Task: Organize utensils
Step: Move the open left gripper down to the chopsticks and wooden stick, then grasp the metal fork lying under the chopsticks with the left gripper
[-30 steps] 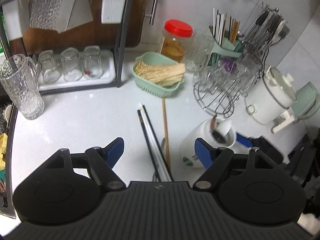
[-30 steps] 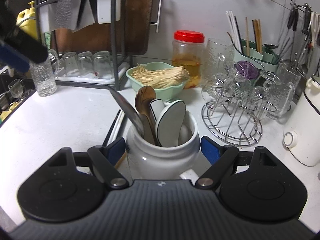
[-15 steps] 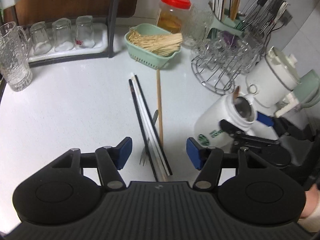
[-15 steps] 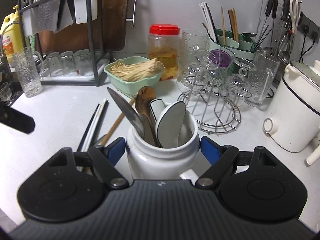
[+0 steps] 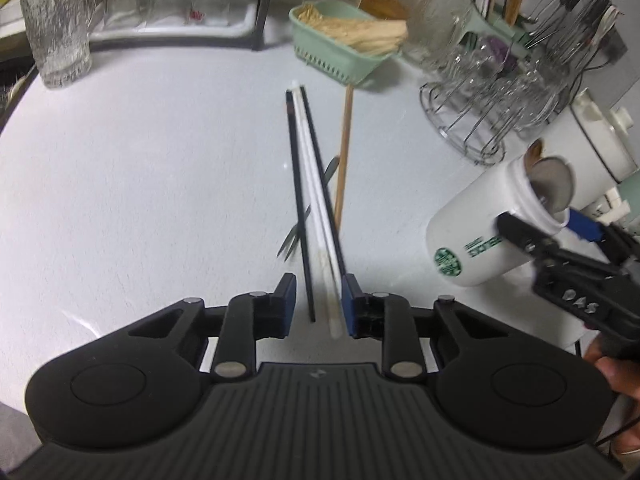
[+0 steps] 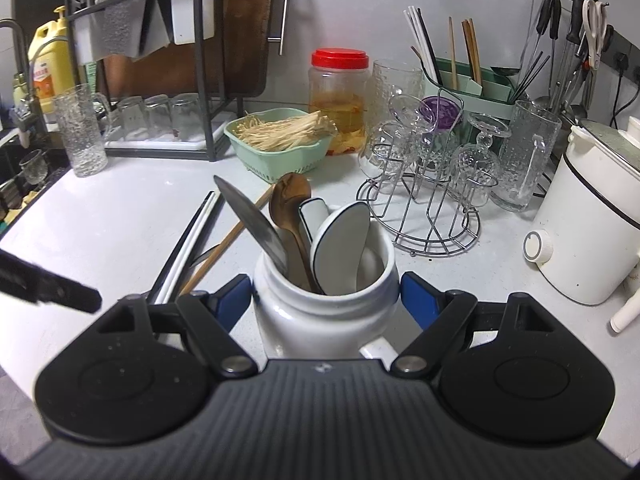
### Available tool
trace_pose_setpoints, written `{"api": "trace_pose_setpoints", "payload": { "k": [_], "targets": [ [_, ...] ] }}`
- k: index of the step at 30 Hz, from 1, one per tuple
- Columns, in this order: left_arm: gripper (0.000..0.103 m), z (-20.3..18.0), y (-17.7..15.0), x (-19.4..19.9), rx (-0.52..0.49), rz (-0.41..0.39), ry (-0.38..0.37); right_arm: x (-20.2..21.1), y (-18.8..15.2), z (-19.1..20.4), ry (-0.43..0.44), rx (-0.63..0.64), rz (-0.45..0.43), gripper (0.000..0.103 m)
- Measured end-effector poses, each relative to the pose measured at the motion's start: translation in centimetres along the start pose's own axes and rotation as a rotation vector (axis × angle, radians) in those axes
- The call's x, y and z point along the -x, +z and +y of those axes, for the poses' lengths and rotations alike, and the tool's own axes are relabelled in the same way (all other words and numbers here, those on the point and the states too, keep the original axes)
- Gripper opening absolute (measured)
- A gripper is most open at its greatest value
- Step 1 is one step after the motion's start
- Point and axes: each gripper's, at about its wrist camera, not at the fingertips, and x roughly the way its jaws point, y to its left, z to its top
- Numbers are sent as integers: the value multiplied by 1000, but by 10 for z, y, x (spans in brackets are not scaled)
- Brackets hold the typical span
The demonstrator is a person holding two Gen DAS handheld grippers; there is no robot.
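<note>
Black and white chopsticks (image 5: 308, 168) lie in a bundle on the white counter, beside a wooden chopstick (image 5: 344, 148) and over a small metal fork (image 5: 294, 236). My left gripper (image 5: 318, 302) points down at their near ends. Its jaws are closing with the ends between them, and the left pad is still apart from them. My right gripper (image 6: 326, 296) is shut on a white ceramic jar (image 6: 320, 320), which appears tilted at the right in the left wrist view as jar (image 5: 480, 236). The jar holds a knife (image 6: 256, 224), a wooden spoon (image 6: 290, 196) and white spoons (image 6: 340, 240).
A green basket (image 5: 340, 52) of thin sticks stands behind the chopsticks. A wire rack of glasses (image 6: 432, 184) and a white cooker (image 6: 592, 220) are to the right. A textured glass mug (image 5: 56, 32) and a dish rack (image 6: 160, 80) are at the left.
My left gripper came down to the chopsticks' near ends and its jaws narrowed around them. The right gripper carried the jar a little to the right.
</note>
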Motion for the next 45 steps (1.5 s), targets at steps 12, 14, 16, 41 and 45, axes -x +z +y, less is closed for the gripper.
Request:
{"api": "trace_pose_setpoints", "payload": {
  "k": [12,14,16,41,45],
  "targets": [
    [26,5,17,-34,6,3,50,3,-5,-2,25,41,-31,84],
    [26,12,21,-37,53,6,45,2,-4,-3,32,46,-35,84],
    [26,23,23,-39,135,12,33,1,-4,-4,36,48,-35,84],
    [9,67,18,-57,646,51,-50,0,-4,-6,49,50,-47,84],
    [8,63,16,-57,647,38,-45,0,-5,-6,49,39,-52,83]
  ]
}}
